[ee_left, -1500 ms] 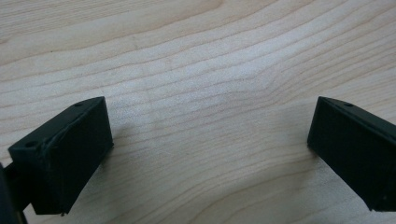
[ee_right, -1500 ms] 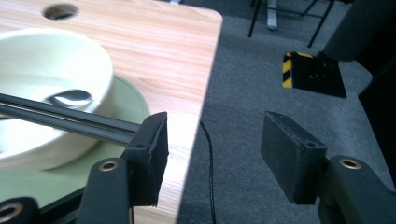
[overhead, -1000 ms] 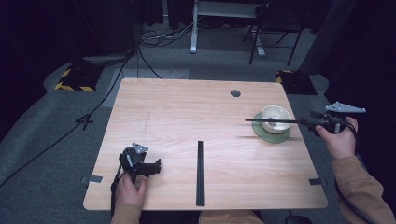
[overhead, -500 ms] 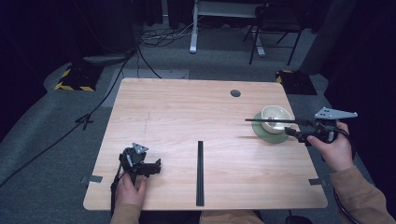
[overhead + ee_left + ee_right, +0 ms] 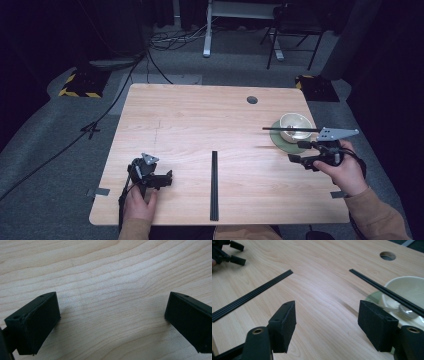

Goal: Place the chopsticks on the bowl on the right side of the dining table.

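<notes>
High view, going left to right: left hand-held gripper point(image 5: 161, 179) sits low on the table point(image 5: 200, 115) near the front-left corner, person's hand wrapped round it, jaws pointing toward the middle. Left gripper view looks straight down at bare wood grain w/ both black jaws spread wide, nothing btwn them.

Next over, roughly center-front, a bundle of black chopsticks point(image 5: 214, 185) lies flat, running from the near edge straight away from the person. In the right gripper view the same bundle point(image 5: 252, 295) cuts diagonally across the upper left, well apart from the jaws.

Further right there's a round cable hole point(image 5: 252, 100) toward the far edge. Then the cream bowl point(image 5: 296, 125) sitting on a green saucer point(image 5: 278, 141) near the right edge, w/ one black chopstick point(image 5: 290, 129) laid across the bowl's rim, sticking out toward table center. The right gripper view shows what looks like a spoon point(image 5: 405, 311) inside the bowl, can't say more than that.

Right hand-held gripper point(image 5: 300, 152) hovers just beside the saucer on its near side, pointing left. Its jaws have just been opening and stand wide apart w/ only bare table btwn them; the chopstick on the bowl is just past the right jaw, not touching afaict.
</notes>
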`<state>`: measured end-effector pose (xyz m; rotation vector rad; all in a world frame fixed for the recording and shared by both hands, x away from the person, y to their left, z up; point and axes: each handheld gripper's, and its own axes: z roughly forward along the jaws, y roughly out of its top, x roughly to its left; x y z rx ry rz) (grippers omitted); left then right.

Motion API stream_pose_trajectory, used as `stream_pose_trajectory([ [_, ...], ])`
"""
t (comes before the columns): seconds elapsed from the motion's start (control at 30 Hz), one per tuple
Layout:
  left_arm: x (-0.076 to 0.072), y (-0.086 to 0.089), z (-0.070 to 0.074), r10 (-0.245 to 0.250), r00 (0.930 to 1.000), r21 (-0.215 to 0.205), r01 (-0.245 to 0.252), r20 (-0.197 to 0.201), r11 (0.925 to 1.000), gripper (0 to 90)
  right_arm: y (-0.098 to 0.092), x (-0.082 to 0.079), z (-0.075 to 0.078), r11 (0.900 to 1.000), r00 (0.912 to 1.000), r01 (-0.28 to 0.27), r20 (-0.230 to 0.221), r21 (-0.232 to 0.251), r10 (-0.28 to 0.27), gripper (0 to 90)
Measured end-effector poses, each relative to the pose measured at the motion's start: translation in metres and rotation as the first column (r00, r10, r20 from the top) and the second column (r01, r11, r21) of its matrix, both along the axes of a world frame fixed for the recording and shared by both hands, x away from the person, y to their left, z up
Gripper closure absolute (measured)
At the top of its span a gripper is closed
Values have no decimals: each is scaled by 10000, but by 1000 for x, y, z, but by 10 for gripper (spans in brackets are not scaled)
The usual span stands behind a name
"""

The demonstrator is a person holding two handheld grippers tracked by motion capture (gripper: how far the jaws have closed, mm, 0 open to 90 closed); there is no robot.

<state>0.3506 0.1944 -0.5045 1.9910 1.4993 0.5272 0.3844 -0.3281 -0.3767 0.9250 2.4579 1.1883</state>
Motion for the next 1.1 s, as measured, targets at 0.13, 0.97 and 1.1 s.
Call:
stream_pose_trajectory([
  [0.13,0,0,0,-7,10000,-17,7,-8,10000,2,12,-6,-11,9989,9992,-402,-57,-226,401,313],
  [0.97,0,0,0,-4,10000,-1,4,-3,10000,1,53,-33,-98,9955,9956,-899,-238,307,906,313],
  [1.1,0,0,0,-11,10000,14,11,2,10000,2,56,-34,-105,9955,9951,-950,-269,30,950,313],
])
